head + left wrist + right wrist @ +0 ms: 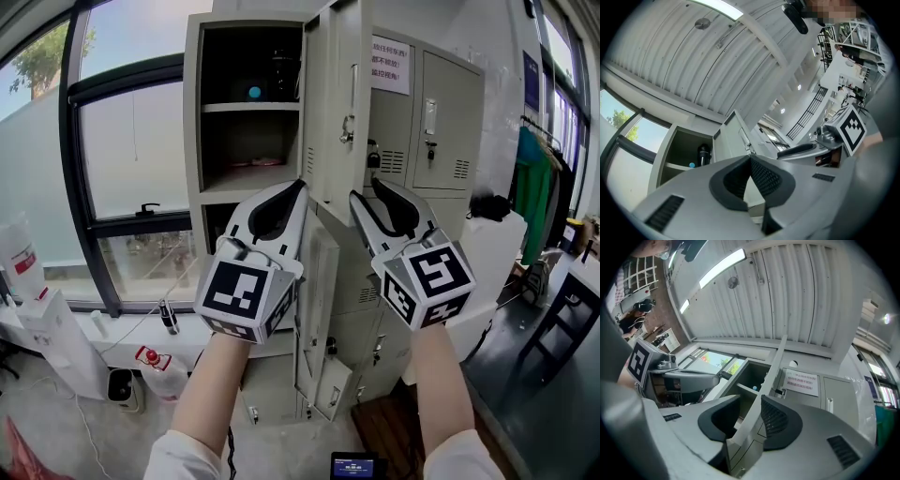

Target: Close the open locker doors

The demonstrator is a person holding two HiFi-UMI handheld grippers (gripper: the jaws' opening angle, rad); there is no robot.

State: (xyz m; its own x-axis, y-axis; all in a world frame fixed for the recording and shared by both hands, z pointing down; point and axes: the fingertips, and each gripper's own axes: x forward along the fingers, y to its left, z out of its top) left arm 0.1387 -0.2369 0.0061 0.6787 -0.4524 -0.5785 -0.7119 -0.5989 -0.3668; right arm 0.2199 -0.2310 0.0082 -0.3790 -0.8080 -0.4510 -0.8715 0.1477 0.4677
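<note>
In the head view we are holding the left gripper (301,186) and the right gripper (366,192) just before the open locker door (339,103); in the left gripper view we are seeing its jaws together and empty; in the right gripper view its jaws are standing apart, the door's edge between them, unclamped.

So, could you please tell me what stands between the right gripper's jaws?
The edge of the open locker door stands between the parted jaws of the right gripper, apparently unclamped; the right gripper view shows it.
</note>
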